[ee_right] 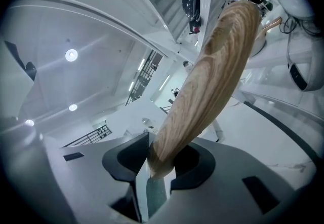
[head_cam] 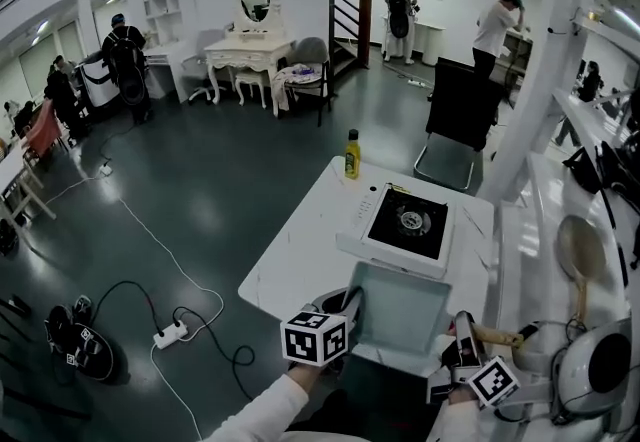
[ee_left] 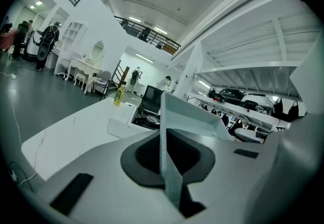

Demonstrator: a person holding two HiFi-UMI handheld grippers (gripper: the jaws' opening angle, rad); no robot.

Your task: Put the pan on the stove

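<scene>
A pale grey-green square pan (head_cam: 400, 308) hangs over the near edge of the white table (head_cam: 300, 260), just in front of the white portable stove (head_cam: 405, 225) with its black burner top. My left gripper (head_cam: 350, 305) is shut on the pan's left wall. In the left gripper view that thin wall (ee_left: 169, 132) stands edge-on between the jaws, with the stove (ee_left: 147, 116) beyond. My right gripper (head_cam: 462, 330) is shut on the pan's wooden handle (head_cam: 497, 335). The handle (ee_right: 212, 71) rises from the jaws in the right gripper view.
A yellow bottle (head_cam: 352, 154) stands at the table's far corner behind the stove. A black chair (head_cam: 462, 110) is beyond the table. A wooden paddle (head_cam: 578, 250) and a white rounded device (head_cam: 600, 365) lie on the right counter. Cables and a power strip (head_cam: 168, 335) cross the floor at left.
</scene>
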